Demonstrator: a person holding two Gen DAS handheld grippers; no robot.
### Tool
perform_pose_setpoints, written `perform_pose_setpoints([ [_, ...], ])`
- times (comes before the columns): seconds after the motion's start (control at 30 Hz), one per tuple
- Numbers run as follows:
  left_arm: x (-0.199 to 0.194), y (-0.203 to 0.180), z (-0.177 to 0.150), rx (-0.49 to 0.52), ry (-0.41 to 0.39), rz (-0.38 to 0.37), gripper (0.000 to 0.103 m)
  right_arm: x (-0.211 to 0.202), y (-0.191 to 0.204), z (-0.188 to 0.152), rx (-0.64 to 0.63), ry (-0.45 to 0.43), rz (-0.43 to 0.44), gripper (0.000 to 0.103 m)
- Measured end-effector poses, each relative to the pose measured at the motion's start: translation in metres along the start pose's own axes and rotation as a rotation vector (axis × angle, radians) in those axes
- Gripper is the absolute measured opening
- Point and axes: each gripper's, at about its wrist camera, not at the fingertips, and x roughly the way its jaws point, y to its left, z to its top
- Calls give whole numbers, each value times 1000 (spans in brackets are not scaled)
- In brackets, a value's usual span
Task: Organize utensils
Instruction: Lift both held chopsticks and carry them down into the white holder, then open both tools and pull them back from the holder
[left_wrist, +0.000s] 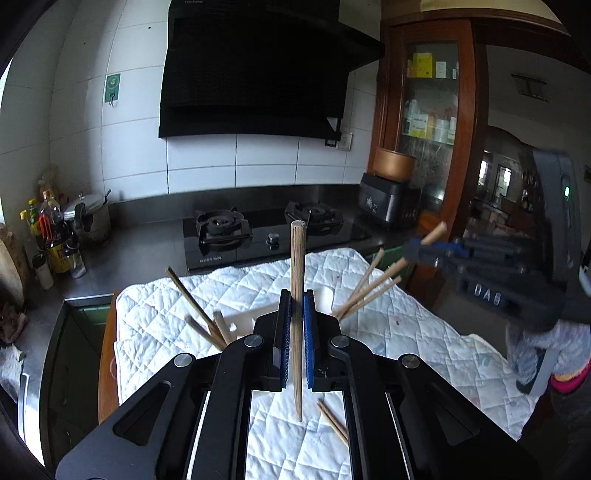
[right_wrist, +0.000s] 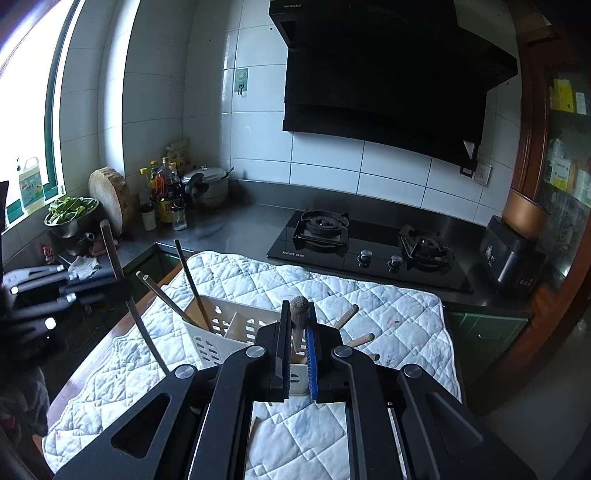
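The left tongs (left_wrist: 295, 332) are clenched on an upright chopstick (left_wrist: 297, 314), and only their view shows two loose chopsticks (left_wrist: 332, 421) lying on the quilted cloth (left_wrist: 406, 325) just beneath them. The right tongs (right_wrist: 297, 343) are clenched on another chopstick (right_wrist: 298, 317), seen nearly end-on. Only the right view shows the white holder (right_wrist: 229, 332) plainly, right beyond those tongs on the counter (right_wrist: 243, 229), with chopsticks leaning out both sides.

White holder (left_wrist: 242, 319) mostly hidden behind left hand-held gripper (left_wrist: 295, 332).
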Motion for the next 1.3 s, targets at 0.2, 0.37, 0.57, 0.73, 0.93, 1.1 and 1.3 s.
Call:
perform_pose_setpoints([
  [0.2, 2, 4, 44, 7, -104, 71, 5, 19, 0, -7, -3, 28, 8, 7],
  [0.37, 21, 10, 59, 17, -140, 145, 5, 30, 0, -8, -9, 36, 15, 7],
  [0.57, 50, 17, 50, 11, -94, 187, 5, 44, 1, -13, -7, 57, 21, 7],
  [0.73, 61, 33, 34, -20, -39, 175, 5, 52, 5, -19, -4, 76, 24, 7],
  [0.93, 59, 42, 20, -43, -17, 163, 11, 53, 5, -23, 18, 80, 23, 7],
  [1.1, 45, 36, 15, -45, -46, 174, 35, 44, 4, -23, 30, 62, 21, 16],
  [1.3, 12, 25, 6, -28, -92, 163, 48, 18, 1, -31, 60, 20, 15, 30],
])
